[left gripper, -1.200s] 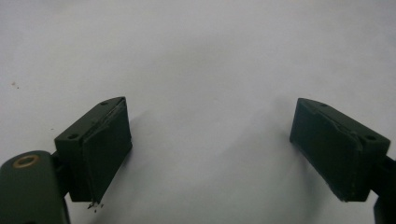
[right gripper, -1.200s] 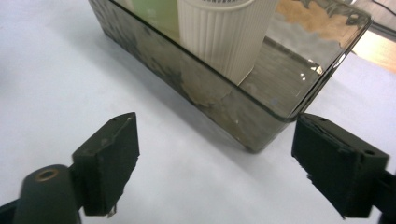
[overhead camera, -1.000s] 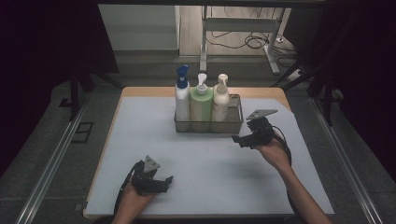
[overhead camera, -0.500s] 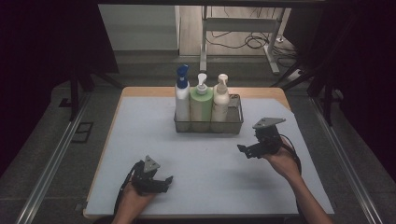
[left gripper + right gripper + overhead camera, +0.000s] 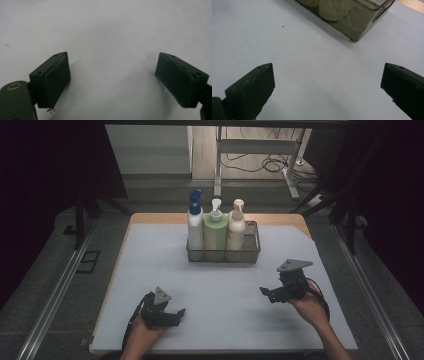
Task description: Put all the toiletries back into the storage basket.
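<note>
A dark wire basket (image 5: 250, 251) stands at the back middle of the pale mat (image 5: 150, 270). It holds three pump bottles side by side: a white one with a blue top (image 5: 195, 222), a green one (image 5: 215, 234) and a cream one (image 5: 236, 227). My left gripper (image 5: 176, 316) rests low near the front left of the mat, jaws open over bare mat (image 5: 110, 50). My right gripper (image 5: 266, 294) is held at the front right, open and holding nothing, well short of the basket. The basket's corner (image 5: 354, 27) shows ahead of the right gripper (image 5: 327, 87).
The mat lies on a wooden table whose edge (image 5: 280, 217) shows at the back. Metal rails (image 5: 55, 295) run along both sides of the table. A table frame and cables (image 5: 270, 162) stand on the floor behind.
My right gripper has drawn back from beside the basket toward the near edge and slightly right. The left gripper has stayed put.
</note>
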Action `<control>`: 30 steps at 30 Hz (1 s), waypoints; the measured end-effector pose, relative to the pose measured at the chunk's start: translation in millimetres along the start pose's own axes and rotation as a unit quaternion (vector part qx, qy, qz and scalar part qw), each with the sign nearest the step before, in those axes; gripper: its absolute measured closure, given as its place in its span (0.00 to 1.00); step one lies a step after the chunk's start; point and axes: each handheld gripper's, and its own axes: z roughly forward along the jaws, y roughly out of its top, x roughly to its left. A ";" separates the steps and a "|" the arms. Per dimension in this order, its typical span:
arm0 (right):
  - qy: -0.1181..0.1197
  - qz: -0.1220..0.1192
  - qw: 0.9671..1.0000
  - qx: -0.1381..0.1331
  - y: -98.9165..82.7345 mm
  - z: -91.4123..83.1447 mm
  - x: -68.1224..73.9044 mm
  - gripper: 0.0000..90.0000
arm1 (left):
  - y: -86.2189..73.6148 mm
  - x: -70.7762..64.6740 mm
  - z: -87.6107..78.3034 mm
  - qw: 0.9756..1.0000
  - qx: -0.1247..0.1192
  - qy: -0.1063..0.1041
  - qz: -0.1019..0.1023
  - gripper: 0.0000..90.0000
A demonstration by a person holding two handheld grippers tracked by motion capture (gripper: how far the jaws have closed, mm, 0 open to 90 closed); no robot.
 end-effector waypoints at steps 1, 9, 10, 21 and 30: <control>0.000 0.000 1.000 0.000 0.0 0.0 0.0 0.00 | 0.0 0.0 0.0 1.000 0.000 0.000 0.000 0.14; -0.001 -0.006 1.000 0.006 -18.6 3.0 8.0 0.00 | 0.0 0.3 -0.3 1.000 0.002 0.000 0.003 0.14; -0.001 -0.006 1.000 0.006 -20.8 3.8 8.8 0.00 | 0.0 0.3 -0.3 1.000 0.002 0.000 0.002 0.14; 0.005 0.000 1.000 0.015 -41.9 12.6 15.4 0.00 | 0.0 0.2 -0.3 1.000 0.001 0.001 0.003 0.14; 0.012 -0.001 1.000 0.020 -55.3 18.1 20.2 0.00 | 0.0 0.2 -0.3 1.000 0.001 0.001 0.003 0.14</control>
